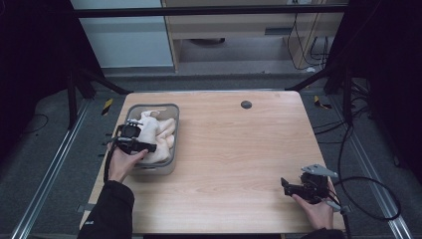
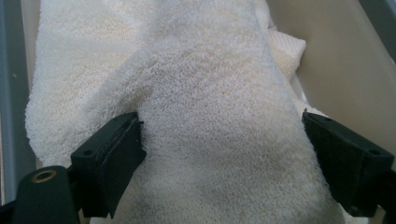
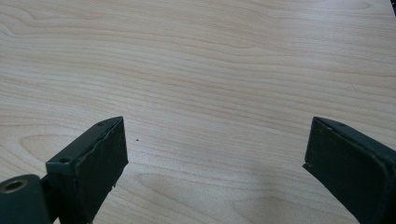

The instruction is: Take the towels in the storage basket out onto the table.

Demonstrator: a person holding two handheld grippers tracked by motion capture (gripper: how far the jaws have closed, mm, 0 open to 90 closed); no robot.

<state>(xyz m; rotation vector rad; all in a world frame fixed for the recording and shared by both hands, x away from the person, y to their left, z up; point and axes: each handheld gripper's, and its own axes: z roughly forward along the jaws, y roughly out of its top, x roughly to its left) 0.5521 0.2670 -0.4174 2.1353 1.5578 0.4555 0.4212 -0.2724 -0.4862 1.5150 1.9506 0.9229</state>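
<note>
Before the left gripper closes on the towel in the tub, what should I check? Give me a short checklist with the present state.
1. Left gripper open: ok, jaws stand wide apart.
2. Towel between the jaws: ok, a thick fold lies between them; whether the pads already touch it, cannot tell.
3. Towel inside the tub: ok, it lies piled in it.
4. Tub fully on the table: cannot tell, it sits at the left edge.
5. Right gripper out of the way: ok, open and empty over bare wood, far from the tub.
</note>
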